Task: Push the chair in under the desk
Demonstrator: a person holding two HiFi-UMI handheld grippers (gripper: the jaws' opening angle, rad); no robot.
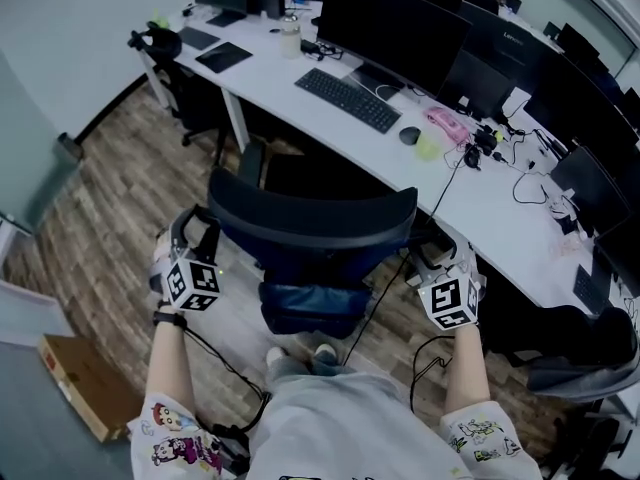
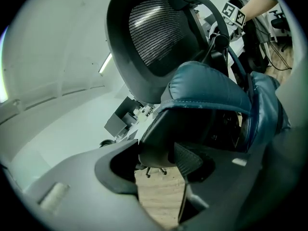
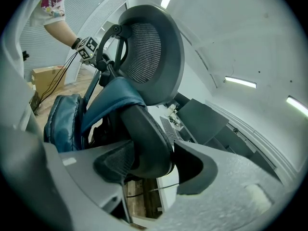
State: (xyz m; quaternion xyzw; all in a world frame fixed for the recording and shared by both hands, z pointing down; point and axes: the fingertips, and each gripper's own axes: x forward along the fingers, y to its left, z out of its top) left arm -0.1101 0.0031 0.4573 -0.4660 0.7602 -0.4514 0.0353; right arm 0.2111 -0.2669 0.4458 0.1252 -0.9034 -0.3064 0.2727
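The left forearm (image 1: 170,363) and right forearm (image 1: 465,368) reach up from six o'clock, with the left gripper (image 1: 200,230) at eight o'clock and the right gripper (image 1: 432,260) at four, each tilted slightly down, wide-set jaws seemingly clamped on the chair back (image 1: 310,218).

From the head view, the backrest of the chair (image 1: 312,230) hides its base; the desk (image 1: 497,220) runs off the right edge. A second chair (image 1: 590,353), near right, is cut off too; far desk clutter is too small to tell.
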